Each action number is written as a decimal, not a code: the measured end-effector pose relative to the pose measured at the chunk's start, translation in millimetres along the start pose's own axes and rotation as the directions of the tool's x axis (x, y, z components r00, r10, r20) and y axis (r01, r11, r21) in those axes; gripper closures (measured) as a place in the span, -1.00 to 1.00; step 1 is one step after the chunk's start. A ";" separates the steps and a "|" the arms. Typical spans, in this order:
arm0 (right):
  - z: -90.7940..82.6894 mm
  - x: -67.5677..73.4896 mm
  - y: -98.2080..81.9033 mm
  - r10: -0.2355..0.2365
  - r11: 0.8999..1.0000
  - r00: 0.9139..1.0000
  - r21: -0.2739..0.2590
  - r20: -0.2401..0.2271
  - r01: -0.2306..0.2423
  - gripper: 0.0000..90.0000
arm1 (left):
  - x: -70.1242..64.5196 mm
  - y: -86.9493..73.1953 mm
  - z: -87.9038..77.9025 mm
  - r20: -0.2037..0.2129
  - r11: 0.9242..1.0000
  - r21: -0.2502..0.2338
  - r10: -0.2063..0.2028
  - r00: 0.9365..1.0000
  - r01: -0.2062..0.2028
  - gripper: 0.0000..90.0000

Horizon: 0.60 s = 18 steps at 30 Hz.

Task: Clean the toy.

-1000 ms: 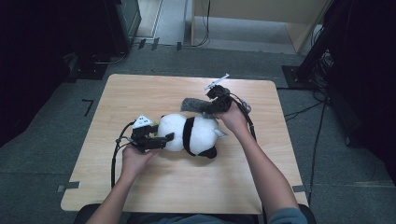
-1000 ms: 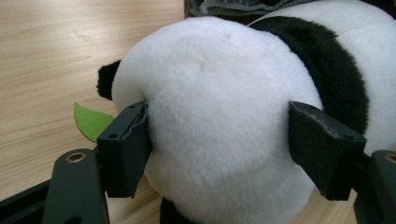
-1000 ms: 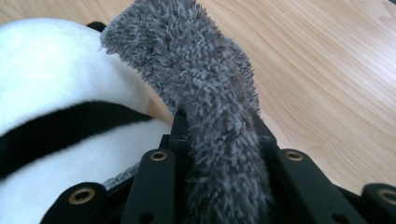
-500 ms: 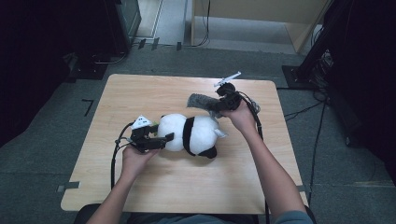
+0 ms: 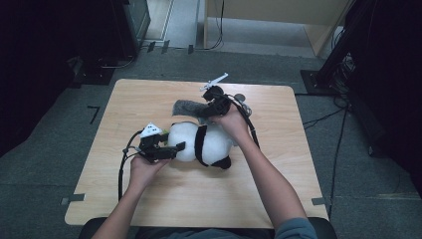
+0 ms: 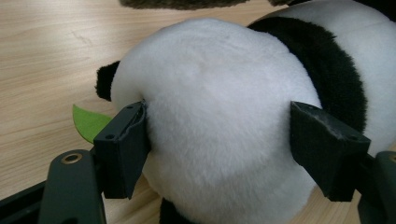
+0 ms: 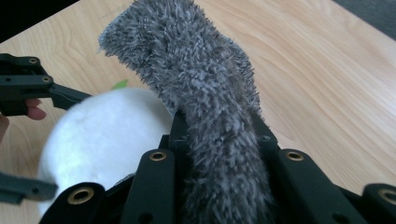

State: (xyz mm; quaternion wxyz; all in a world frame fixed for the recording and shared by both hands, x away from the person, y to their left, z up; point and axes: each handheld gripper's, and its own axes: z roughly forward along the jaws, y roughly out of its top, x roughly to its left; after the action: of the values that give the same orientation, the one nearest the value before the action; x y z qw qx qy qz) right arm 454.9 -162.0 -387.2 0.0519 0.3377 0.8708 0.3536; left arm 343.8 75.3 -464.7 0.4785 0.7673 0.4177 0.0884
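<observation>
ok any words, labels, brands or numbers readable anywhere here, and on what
None: no readable text, label, brand or number.
The panda plush shows plain white and black fur, no tag in sight.
The grey fuzzy cloth carries no label.
The left gripper and right gripper show bare black parts and brass rivets, no marking.
The wooden table is unmarked.

A lab: taped-down table (image 5: 164,199), equipment racks (image 5: 130,22), floor cables (image 5: 323,118).

Wooden desk (image 5: 149,199), toy panda (image 5: 206,144) lying on it, left gripper (image 5: 171,149) clamping its white head, right gripper (image 5: 209,107) lifting a grey cloth (image 5: 186,107) above it
</observation>
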 end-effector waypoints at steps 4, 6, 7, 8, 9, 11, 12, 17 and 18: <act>14.1 8.4 3.5 -0.011 1.000 1.000 0.026 -0.024 0.012 0.56 | -0.1 0.5 0.0 -0.002 1.000 0.003 0.001 1.000 -0.001 -0.48; 20.7 11.1 3.1 -0.013 0.999 0.999 0.045 -0.033 0.014 0.56 | -0.2 0.7 -0.1 -0.003 1.000 0.007 -0.001 1.000 0.001 -0.48; 23.8 12.2 2.2 -0.018 0.998 0.999 0.056 -0.037 0.020 0.56 | 0.0 0.8 -0.1 -0.005 1.000 0.011 -0.002 1.000 0.003 -0.48; 26.1 13.1 1.2 -0.020 0.998 0.999 0.064 -0.035 0.022 0.56 | 0.3 0.9 -0.1 -0.006 1.000 0.016 -0.007 1.000 0.007 -0.48; 27.1 13.0 0.1 -0.018 0.998 0.999 0.064 -0.037 0.020 0.56 | 0.8 1.0 0.1 -0.007 1.000 0.021 -0.011 1.000 0.011 -0.48; 26.5 10.7 -1.5 -0.007 0.998 0.999 0.059 -0.048 0.010 0.56 | 0.7 1.2 0.2 -0.007 1.000 0.025 -0.017 1.000 0.017 -0.48; 25.7 9.4 -2.5 -0.006 0.998 0.999 0.062 -0.051 0.009 0.56 | 0.4 1.1 0.3 -0.009 1.000 0.024 -0.016 1.000 0.016 -0.48; 19.9 1.8 -9.5 -0.001 0.996 0.999 0.085 -0.048 0.005 0.55 | 0.7 0.5 0.2 -0.005 1.000 0.021 -0.011 1.000 0.012 -0.48; 18.1 0.3 -11.2 0.003 0.996 0.999 0.085 -0.047 0.001 0.55 | 0.5 0.3 0.3 -0.005 1.000 0.020 -0.011 1.000 0.011 -0.48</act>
State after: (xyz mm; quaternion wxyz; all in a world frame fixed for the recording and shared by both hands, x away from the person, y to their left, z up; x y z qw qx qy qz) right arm 454.4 -157.1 -407.9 0.0168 0.3319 0.8858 0.3239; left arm 344.4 75.4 -464.7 0.4704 0.7694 0.4240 0.0834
